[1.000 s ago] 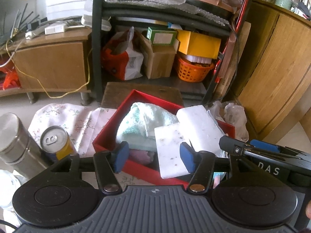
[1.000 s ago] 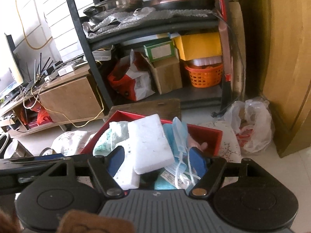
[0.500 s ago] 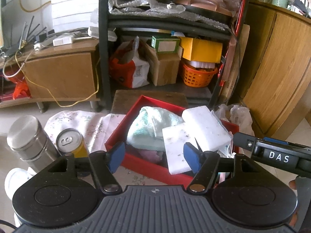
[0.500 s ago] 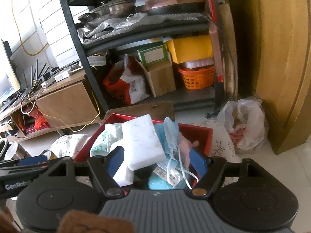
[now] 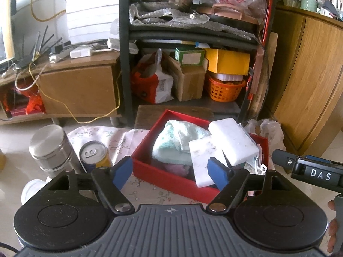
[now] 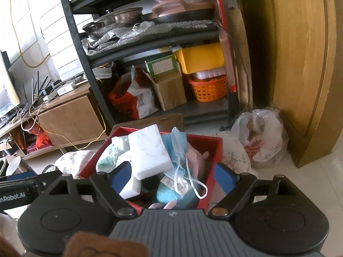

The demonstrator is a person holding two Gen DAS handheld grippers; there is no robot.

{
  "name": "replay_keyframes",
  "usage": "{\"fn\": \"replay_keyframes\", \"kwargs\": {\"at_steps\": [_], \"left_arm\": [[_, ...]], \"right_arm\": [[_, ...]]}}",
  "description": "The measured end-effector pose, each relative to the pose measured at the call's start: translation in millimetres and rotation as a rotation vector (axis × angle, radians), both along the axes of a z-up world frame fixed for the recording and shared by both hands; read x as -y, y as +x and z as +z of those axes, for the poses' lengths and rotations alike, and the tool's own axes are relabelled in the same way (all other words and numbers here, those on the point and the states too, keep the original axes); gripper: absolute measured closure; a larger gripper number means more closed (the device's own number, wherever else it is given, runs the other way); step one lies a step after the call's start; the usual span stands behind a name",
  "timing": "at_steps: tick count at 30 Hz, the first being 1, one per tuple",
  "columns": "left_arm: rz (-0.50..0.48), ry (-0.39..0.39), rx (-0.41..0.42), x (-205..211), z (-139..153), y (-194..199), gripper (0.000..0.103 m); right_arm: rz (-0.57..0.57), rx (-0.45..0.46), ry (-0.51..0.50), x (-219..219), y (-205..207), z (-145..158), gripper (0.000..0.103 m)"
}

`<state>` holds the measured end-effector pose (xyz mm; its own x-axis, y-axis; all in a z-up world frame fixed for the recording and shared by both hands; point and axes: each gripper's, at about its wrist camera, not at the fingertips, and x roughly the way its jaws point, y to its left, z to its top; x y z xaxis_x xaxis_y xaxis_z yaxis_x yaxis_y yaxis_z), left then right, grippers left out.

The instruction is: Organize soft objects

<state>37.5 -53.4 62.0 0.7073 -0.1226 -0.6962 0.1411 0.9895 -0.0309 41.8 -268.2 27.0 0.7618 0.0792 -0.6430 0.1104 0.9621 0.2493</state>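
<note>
Left claw: left gripper (image 5: 170, 169) has its blue-padded fingers spread wide, nothing between them, held above the near wall of the box.
Right claw: right gripper (image 6: 172, 176) is likewise spread wide and holds nothing, poised over the near end of the box.
Container: shallow red rectangular cardboard box (image 5: 165, 178) sits on a pale floral cloth (image 5: 107, 137) on the floor.
Contents: a rumpled mint-green terry towel (image 5: 178, 138) fills the left part; two white rectangular foam sponges lean across it, the upper sponge (image 5: 232, 141) overlapping the lower speckled sponge (image 5: 202, 160). From the right wrist view, a crumpled blue face mask (image 6: 179, 150) with white ear loops lies just right of the upper sponge, beside a pale pink soft item (image 6: 196, 158) and a light-blue soft lump (image 6: 167, 193).
Beside the box: a yellow drink can (image 5: 94, 153) and a steel lidded canister (image 5: 51, 147) stand on its left, close together.
Hard to make out: a pinkish-purple item (image 5: 176, 168) under the towel is mostly hidden; what the pale pink and light-blue things are I cannot tell. The lower sponge's near end is covered by a finger pad.
</note>
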Motion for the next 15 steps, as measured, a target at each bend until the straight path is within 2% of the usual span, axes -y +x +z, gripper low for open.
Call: {"fn": "replay_keyframes", "kwargs": {"at_steps": [15], "left_arm": [[0.014,0.002,0.02,-7.7,0.8,-28.3,0.022]], "right_arm": [[0.02,0.065,-0.013,-13.5,-30.8,9.1,0.042]]}}
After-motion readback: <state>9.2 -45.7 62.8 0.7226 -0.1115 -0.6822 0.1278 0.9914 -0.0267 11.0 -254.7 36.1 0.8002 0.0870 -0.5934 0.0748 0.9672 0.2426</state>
